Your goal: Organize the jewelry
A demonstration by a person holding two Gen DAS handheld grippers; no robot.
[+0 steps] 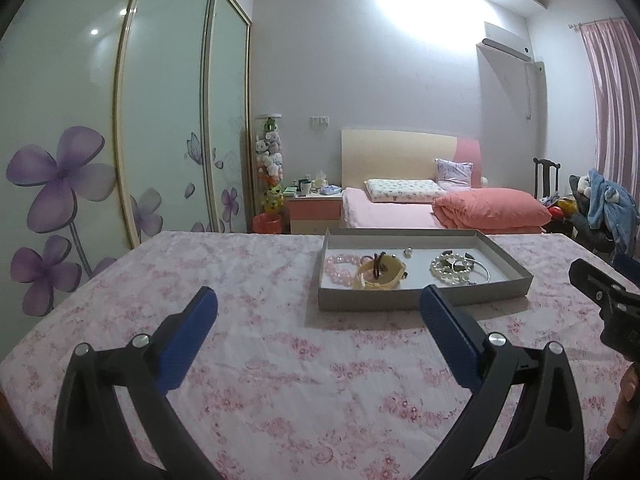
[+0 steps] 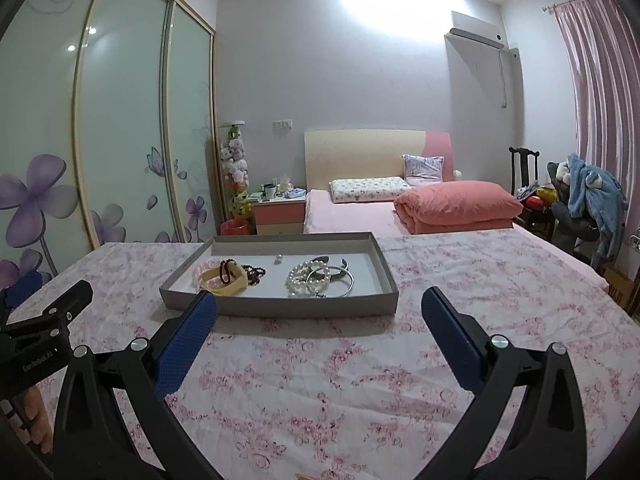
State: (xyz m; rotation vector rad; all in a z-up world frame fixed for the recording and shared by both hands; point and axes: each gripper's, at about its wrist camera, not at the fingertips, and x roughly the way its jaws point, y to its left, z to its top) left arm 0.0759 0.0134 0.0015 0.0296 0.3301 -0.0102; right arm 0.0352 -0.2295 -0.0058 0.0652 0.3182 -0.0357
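Bedroom, floral-cloth table (image 2: pixel 320 380). Grey tray (image 2: pixel 280 306) at 12 o'clock holds pearl bracelets (image 2: pixel 306 280), silver bangles (image 2: pixel 340 278), yellow band (image 2: pixel 224 280), already grouped. Left gripper (image 1: pixel 318 312) and right gripper (image 2: pixel 318 312) both spread wide, empty, hovering short of tray, likely poised.

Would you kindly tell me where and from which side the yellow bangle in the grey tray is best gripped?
I would grip the yellow bangle by its near rim, coming from above with the right gripper. It lies flat near the tray's front wall, and dark beads drape over its far side, so a side approach looks blocked.
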